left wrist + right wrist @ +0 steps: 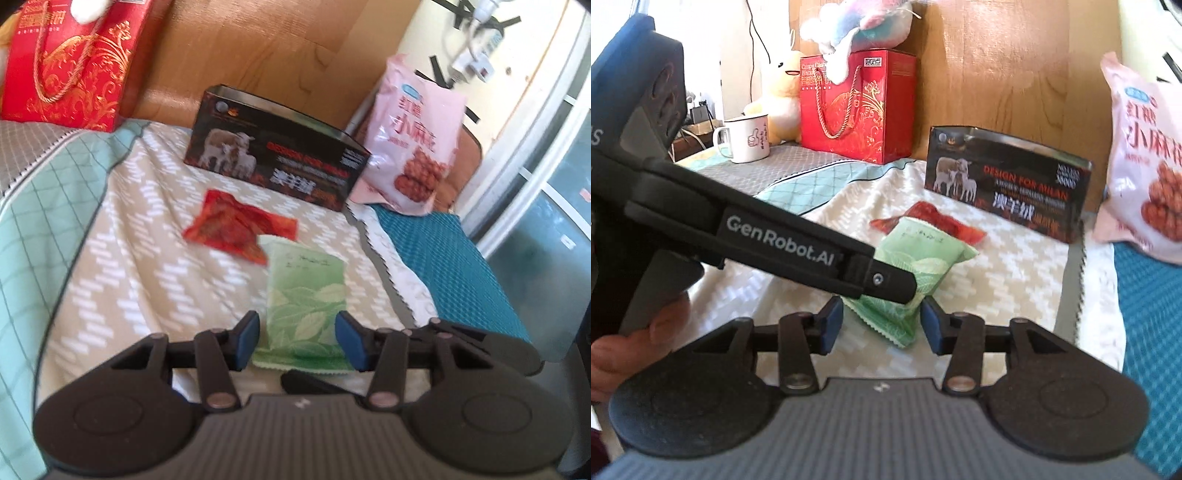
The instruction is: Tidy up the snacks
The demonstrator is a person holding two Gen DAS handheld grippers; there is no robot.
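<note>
A green snack packet (306,306) lies on the patterned cloth, its near end between the open fingers of my left gripper (301,341). In the right wrist view the same green packet (923,258) lies ahead, with the left gripper (886,282) reaching over it from the left. My right gripper (881,326) is open and empty, just short of the packet's near corner. A red snack packet (236,227) lies just beyond the green one; it also shows in the right wrist view (934,219). A black open-topped box (273,155) with sheep pictures stands behind them, also in the right wrist view (1008,181).
A pink snack bag (410,140) leans at the right of the box, also in the right wrist view (1145,166). A red gift bag (857,107), plush toys (857,26) and a white mug (746,138) stand at the back left. A teal mat (454,258) lies at the right.
</note>
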